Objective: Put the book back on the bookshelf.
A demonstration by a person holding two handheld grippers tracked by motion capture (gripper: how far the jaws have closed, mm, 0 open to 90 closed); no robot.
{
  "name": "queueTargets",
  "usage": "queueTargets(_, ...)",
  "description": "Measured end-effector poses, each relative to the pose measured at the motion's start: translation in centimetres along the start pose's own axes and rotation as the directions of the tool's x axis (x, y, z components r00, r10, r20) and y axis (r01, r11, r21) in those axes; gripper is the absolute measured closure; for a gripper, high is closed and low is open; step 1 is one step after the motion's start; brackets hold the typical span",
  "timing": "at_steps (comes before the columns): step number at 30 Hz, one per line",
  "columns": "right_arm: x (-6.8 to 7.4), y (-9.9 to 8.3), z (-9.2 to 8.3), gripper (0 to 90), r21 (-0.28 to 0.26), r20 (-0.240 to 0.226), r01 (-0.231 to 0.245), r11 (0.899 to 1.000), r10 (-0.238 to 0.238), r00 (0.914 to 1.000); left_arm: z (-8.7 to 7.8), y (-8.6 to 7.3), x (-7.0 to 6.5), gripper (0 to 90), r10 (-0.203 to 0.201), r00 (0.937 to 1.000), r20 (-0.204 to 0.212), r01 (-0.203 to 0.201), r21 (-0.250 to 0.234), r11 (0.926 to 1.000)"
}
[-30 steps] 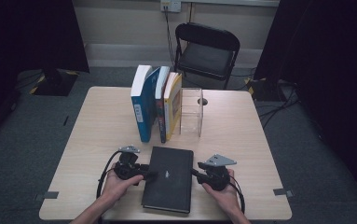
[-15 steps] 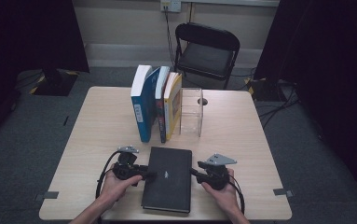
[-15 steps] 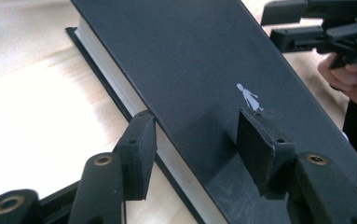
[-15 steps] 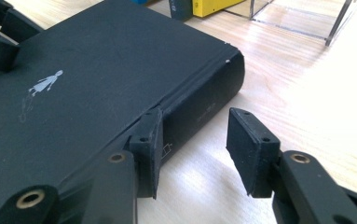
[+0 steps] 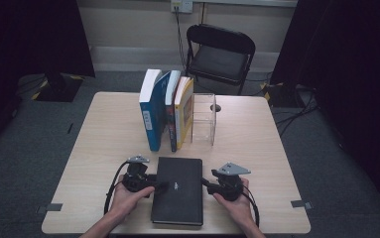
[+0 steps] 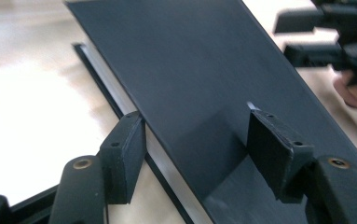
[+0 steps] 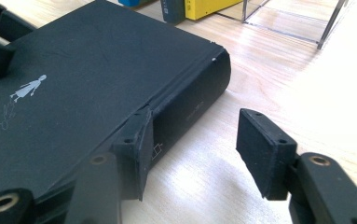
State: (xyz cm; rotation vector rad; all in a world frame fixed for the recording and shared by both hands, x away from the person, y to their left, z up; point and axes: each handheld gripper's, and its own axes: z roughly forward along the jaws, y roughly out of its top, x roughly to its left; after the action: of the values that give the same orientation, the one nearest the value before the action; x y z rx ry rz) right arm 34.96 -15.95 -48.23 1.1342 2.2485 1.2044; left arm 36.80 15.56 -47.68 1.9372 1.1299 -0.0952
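Both grippers' fingers (image 5: 160, 184) flank black book (image 5: 177, 191), released.

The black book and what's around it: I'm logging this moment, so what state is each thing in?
black book: closed, flat on the table.
left gripper: open, fingers astride the front cover's edge; just opened.
right gripper: open, one finger at the spine; just opened.
three books: upright, leaning together.
clear holder: upright, empty.
folding chair: unfolded, vacant.

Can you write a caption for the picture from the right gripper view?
The right gripper, jaws just opening, sits at the spine of a black book lying flat on the wooden table.
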Motion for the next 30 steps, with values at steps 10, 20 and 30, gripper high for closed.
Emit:
queueTargets(10, -0.1, 0.0, 0.0, 44.5, 0.0, -0.003, 0.0, 1.0, 0.0, 1.0, 0.4, 0.5, 1.0, 39.5, -0.089, 0.9956, 0.03, 0.09, -0.057, 0.9943)
queueTargets(20, -0.1, 0.0, 0.0, 43.6, -0.001, 0.0, -0.009, 1.0, 0.009, 1.0, 0.2, 0.2, 1.7, 42.8, -0.162, 0.9828, 0.089, 0.169, -0.074, 0.9829)
queueTargets(30, -0.2, 0.0, 0.0, 42.4, 0.002, -0.003, -0.018, 1.0, 0.018, 0.9998, 0.4, 0.1, 1.7, 45.4, -0.192, 0.9771, 0.093, 0.198, -0.061, 0.9783)
